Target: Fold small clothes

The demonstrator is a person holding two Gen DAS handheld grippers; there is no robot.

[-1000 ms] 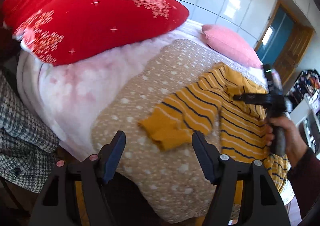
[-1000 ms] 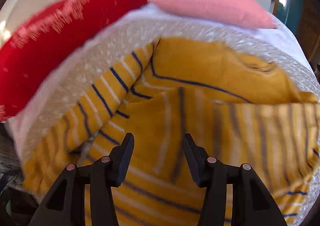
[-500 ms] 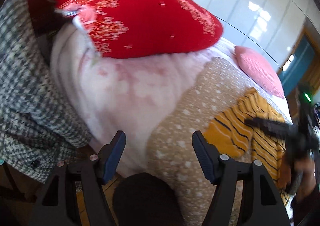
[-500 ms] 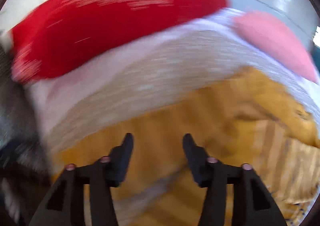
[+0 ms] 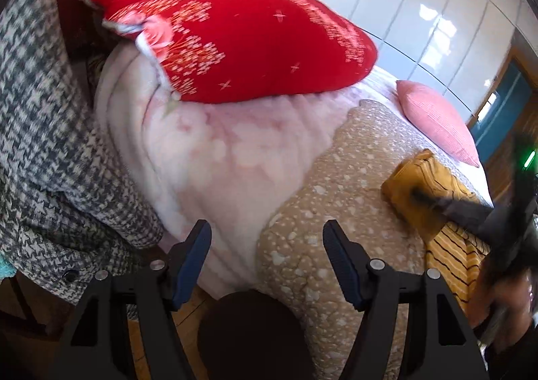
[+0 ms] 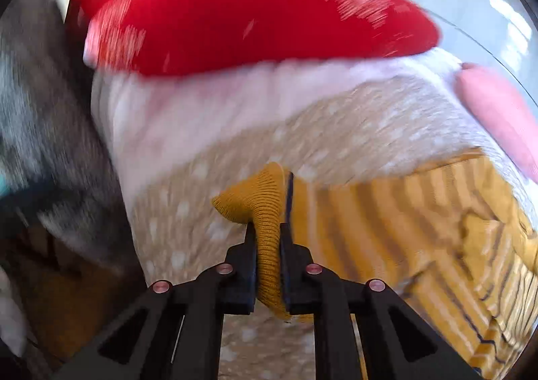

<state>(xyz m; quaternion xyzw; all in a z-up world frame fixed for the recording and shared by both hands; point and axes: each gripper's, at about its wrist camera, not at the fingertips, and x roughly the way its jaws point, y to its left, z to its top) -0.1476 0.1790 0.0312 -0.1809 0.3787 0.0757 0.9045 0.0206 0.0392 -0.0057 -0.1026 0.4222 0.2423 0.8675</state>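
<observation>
A small mustard-yellow sweater with dark and white stripes (image 6: 420, 239) lies on a tan spotted blanket (image 6: 353, 124) on the bed. My right gripper (image 6: 267, 232) is shut on the ribbed cuff of the sweater's sleeve (image 6: 259, 198). In the left wrist view the sweater (image 5: 433, 185) lies at the right, with the right gripper (image 5: 447, 205) blurred over it. My left gripper (image 5: 267, 239) is open and empty, off the near left edge of the blanket (image 5: 336, 195).
A big red quilt (image 5: 235, 30) lies on a pale pink bedcover (image 5: 218, 151) at the back left. A pink pillow (image 5: 437, 118) sits far right. A houndstooth coat (image 5: 43, 144) hangs at the left. A dark round object (image 5: 248, 333) is below the left gripper.
My right gripper has swung left and closed on the sleeve cuff. My left gripper has drawn back and turned left, away from the sweater, staying open.
</observation>
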